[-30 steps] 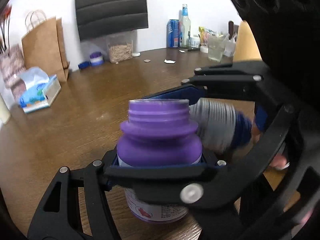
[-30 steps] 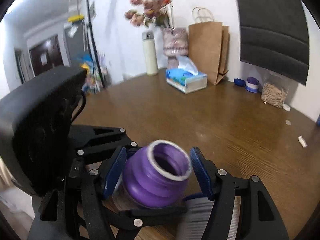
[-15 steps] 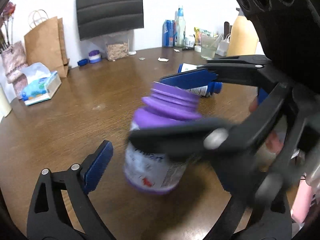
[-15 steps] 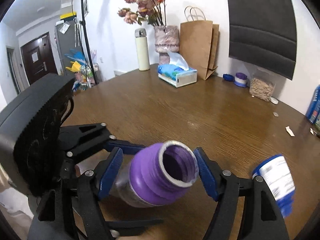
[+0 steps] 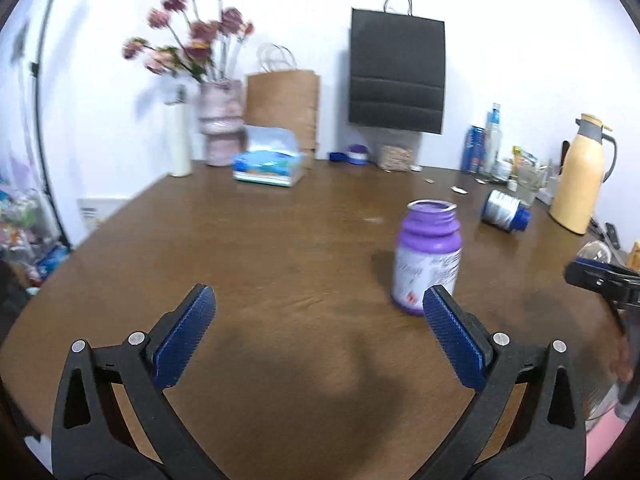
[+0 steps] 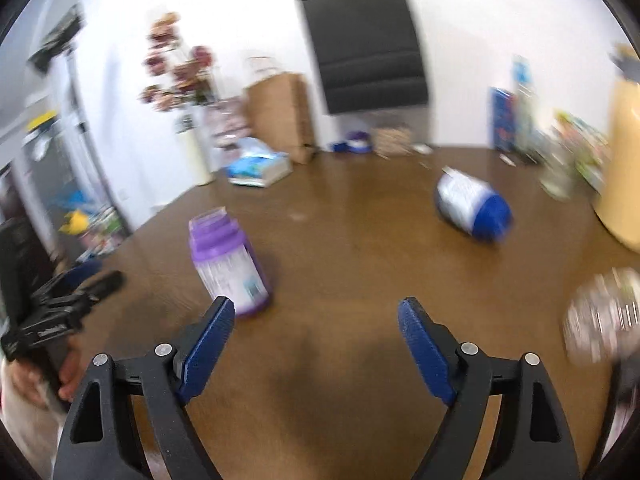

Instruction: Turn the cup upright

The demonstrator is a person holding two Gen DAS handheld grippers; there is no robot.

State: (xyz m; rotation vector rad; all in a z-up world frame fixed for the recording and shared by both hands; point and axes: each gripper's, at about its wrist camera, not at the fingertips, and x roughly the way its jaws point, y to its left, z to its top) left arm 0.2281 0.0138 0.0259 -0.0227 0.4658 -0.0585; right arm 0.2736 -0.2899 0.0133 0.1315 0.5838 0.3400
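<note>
The purple cup point(image 5: 427, 256) with a white label stands upright on the brown table point(image 5: 280, 248), mouth up. It also shows in the right wrist view point(image 6: 230, 264). My left gripper point(image 5: 318, 316) is open and empty, pulled back, with the cup just beyond its right fingertip. My right gripper point(image 6: 316, 324) is open and empty, with the cup just beyond its left fingertip. A blue and white cup point(image 5: 505, 211) lies on its side farther back right; the right wrist view shows it too point(image 6: 472, 204).
Along the back edge stand a tissue box point(image 5: 269, 162), a brown paper bag point(image 5: 282, 108), a vase of flowers point(image 5: 220, 128), a white bottle point(image 5: 180, 140) and cans. A yellow thermos point(image 5: 578, 176) stands at the right. The right wrist view is blurred.
Both grippers let go of the purple cup and pulled back from it. The cup now stands upright on the table by itself.
</note>
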